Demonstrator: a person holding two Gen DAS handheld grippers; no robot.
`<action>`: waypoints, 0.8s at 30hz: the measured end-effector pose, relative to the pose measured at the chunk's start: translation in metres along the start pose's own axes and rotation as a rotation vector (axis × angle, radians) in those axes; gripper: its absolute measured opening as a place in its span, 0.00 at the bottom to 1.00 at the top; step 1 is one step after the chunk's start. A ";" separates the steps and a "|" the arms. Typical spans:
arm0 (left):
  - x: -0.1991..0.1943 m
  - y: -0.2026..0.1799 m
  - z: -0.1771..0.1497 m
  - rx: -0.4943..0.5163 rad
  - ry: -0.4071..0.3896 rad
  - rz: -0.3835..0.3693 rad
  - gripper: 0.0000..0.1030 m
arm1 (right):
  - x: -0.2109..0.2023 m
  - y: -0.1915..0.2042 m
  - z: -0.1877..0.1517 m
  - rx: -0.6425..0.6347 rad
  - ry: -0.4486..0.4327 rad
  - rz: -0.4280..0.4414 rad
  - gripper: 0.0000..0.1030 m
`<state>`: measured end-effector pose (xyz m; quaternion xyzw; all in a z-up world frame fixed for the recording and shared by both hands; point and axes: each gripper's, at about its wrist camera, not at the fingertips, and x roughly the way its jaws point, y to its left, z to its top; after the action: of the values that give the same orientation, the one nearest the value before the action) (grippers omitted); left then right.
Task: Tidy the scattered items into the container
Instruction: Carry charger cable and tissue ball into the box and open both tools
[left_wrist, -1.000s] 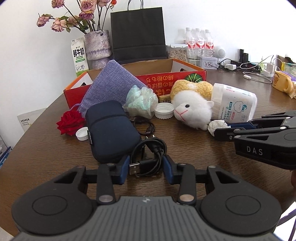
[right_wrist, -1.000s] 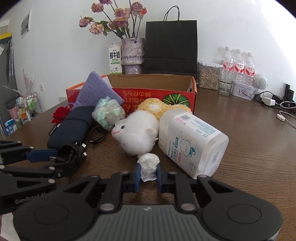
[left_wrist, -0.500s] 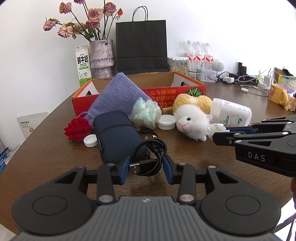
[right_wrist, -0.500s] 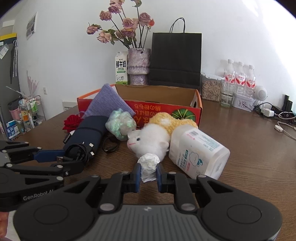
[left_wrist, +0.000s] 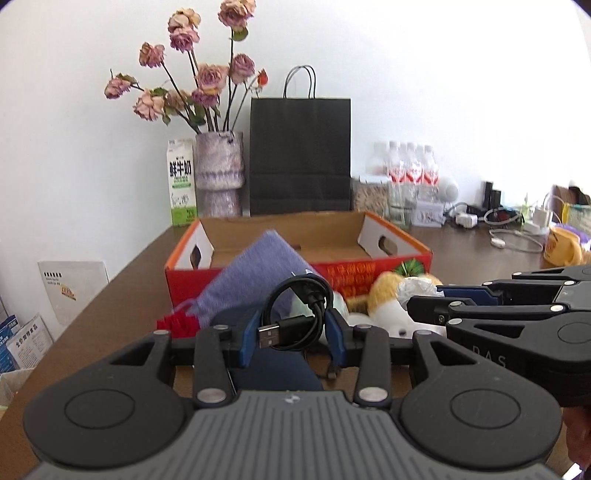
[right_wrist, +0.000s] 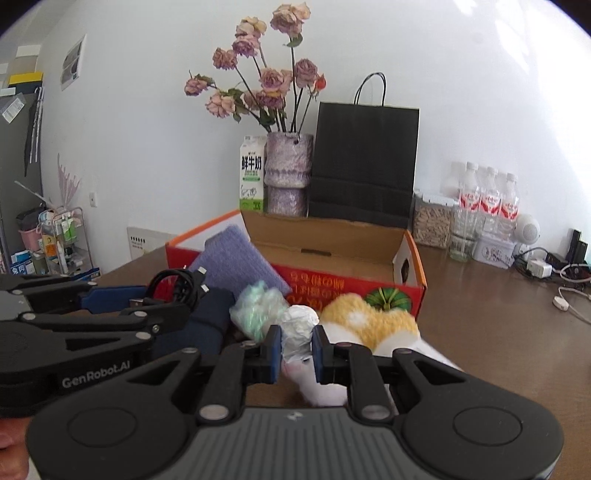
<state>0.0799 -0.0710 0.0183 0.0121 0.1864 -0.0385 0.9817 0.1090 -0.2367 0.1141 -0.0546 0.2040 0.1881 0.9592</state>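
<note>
2 grippers are now riding higher than 1 second ago, and both are carrying their loads up from the brown wooden table (left_wrist: 122, 295). The left gripper (left_wrist: 293, 338) is keeping its blue jaws clamped on the coiled black USB cable (left_wrist: 295, 314), and the coil, which was lying low against the dark navy fabric case (left_wrist: 273, 365) before, is now showing in front of the purple woven cloth pouch (left_wrist: 255, 280) and the front wall of the red and orange cardboard box (left_wrist: 369, 271). The right gripper (right_wrist: 296, 349) is holding its jaws tight on the crumpled white paper ball (right_wrist: 298, 332); earlier this ball was sitting low before the white and yellow plush sheep (right_wrist: 365, 325), and now it is hanging above the sheep, level with the box front.

The open box is looking nearer and larger in both views, and its brown inside is partly visible. The pouch is leaning on the box's front wall. The clear bag of pale green stuffing (right_wrist: 258, 308) is lying just beside the case, and the red fabric rose (left_wrist: 177, 323) is peeking out to the left of the left gripper.
</note>
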 end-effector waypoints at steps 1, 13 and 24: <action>0.001 0.003 0.004 -0.006 -0.014 -0.002 0.38 | 0.002 0.001 0.005 0.000 -0.012 -0.004 0.16; 0.045 0.035 0.068 -0.099 -0.151 0.034 0.38 | 0.058 -0.007 0.069 0.100 -0.151 -0.036 0.16; 0.136 0.058 0.080 -0.140 -0.093 0.088 0.38 | 0.140 -0.025 0.068 0.156 -0.110 -0.070 0.16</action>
<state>0.2404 -0.0256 0.0437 -0.0502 0.1420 0.0173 0.9884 0.2620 -0.2003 0.1194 0.0238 0.1631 0.1410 0.9762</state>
